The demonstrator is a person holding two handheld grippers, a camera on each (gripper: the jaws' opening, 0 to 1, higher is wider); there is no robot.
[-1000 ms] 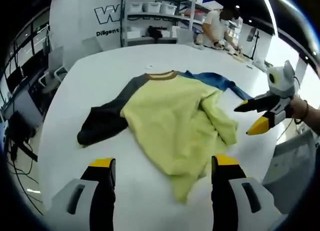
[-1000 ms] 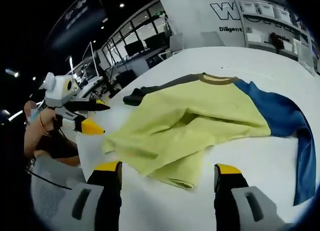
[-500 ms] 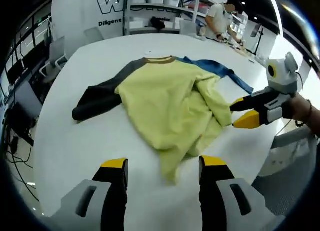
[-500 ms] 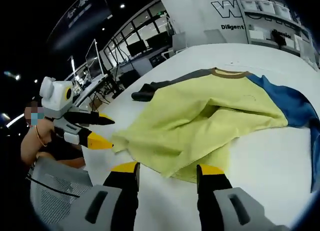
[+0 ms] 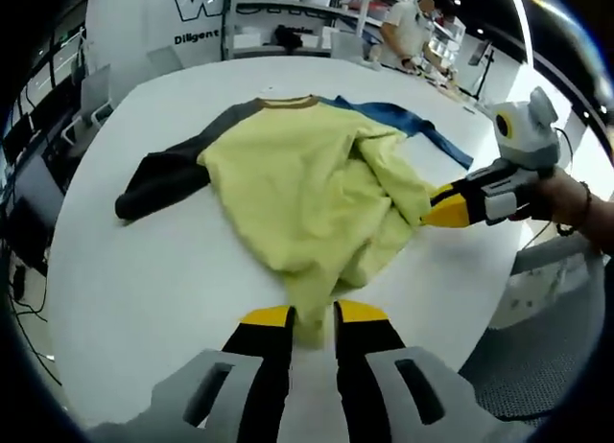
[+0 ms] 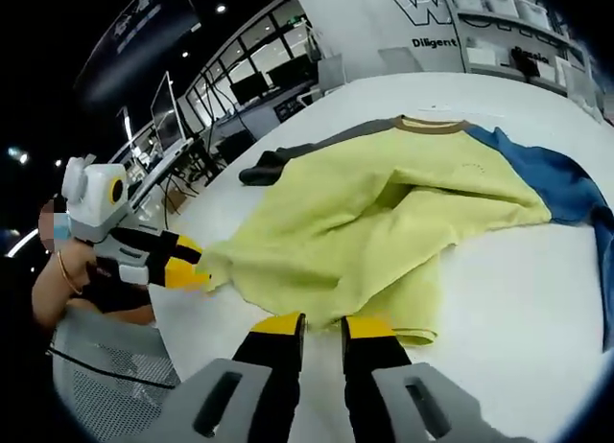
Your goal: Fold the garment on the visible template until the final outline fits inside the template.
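Note:
A yellow garment (image 5: 297, 174) with a dark grey sleeve (image 5: 158, 179) and a blue sleeve (image 5: 403, 122) lies rumpled on the white table (image 5: 134, 280). My left gripper (image 5: 312, 320) is shut on the near yellow hem, with cloth pinched between its jaws. My right gripper (image 5: 427, 211) comes in from the right, shut on the yellow side edge. In the right gripper view the garment (image 6: 365, 213) spreads ahead, and my right gripper (image 6: 321, 326) is closed at its near hem. There the left gripper (image 6: 197, 275) holds the left yellow corner.
The table edge curves close by the right hand, with a grey mesh chair (image 5: 547, 338) beyond it. Shelves (image 5: 288, 21) and a person (image 5: 408, 35) stand at the back. Desks with monitors (image 6: 240, 103) line the far side.
Both grippers went from wide open above the table to shut on the yellow cloth: the left on the near hem, the right on the side edge. Both moved closer to the garment.

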